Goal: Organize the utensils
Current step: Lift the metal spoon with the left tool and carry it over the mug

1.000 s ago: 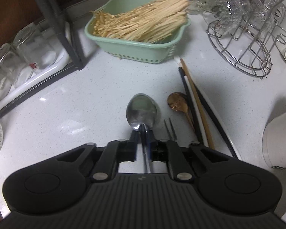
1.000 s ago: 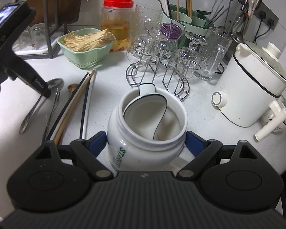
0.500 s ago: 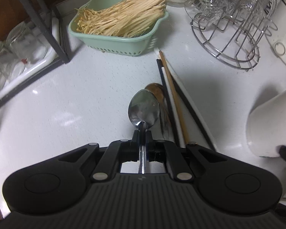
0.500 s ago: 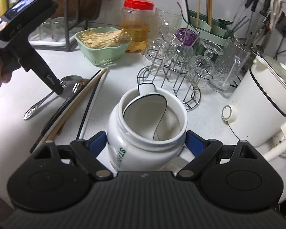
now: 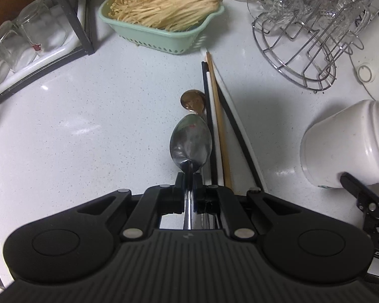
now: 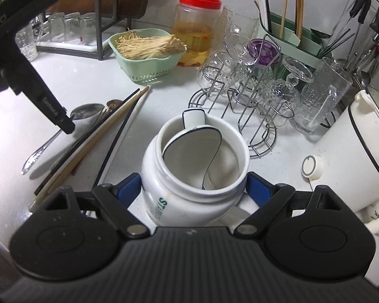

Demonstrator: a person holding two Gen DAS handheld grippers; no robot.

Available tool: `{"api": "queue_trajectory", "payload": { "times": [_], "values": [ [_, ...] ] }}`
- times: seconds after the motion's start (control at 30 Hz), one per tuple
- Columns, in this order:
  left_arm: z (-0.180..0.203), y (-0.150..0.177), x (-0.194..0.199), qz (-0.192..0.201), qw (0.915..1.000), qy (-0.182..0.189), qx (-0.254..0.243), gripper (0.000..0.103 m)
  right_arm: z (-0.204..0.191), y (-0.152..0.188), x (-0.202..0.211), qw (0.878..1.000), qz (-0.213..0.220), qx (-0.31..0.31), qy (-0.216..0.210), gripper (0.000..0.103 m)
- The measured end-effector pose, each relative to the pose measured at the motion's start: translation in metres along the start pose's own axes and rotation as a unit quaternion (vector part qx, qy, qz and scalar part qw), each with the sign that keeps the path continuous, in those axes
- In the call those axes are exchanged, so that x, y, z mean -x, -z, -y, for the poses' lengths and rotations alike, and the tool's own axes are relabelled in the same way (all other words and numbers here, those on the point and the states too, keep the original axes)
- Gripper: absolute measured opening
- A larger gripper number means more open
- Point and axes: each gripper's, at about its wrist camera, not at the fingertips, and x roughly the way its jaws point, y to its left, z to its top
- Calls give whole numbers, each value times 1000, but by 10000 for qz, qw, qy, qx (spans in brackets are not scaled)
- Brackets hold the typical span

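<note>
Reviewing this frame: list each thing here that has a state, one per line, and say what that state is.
left gripper: shut on the steel spoon's handle.
steel spoon: gripped, bowl pointing forward.
right gripper: shut on the white jar.
white jar: open, tilted, a ceramic spoon inside.
chopsticks: loose on the counter.
brown spoon: lying beside the chopsticks.
red-lidded jar: closed.
green basket: filled with enoki.
</note>
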Motion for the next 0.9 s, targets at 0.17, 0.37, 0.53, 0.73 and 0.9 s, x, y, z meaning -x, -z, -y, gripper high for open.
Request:
{"api": "queue_trajectory", "payload": {
  "times": [0.17,0.37,0.53,0.73,0.9],
  "values": [
    [4,-6,12,-21,10000,80,-49,6,2,0,0,10000,-6,34,-54,91],
    [8,-5,37,-110,9994,321,-48,6,3,0,0,10000,-6,50,-86,91],
    [16,-6,60,-301,9972,622,-275,6,3,-1,-1,9999,25,58,-85,91],
    [24,-23,96,-594,9904,1032,-700,6,1,0,-1,9999,82,57,-62,91],
    [40,-44,129,-921,9788,1448,-1114,6,0,1,0,9999,90,68,-42,91]
  ]
}}
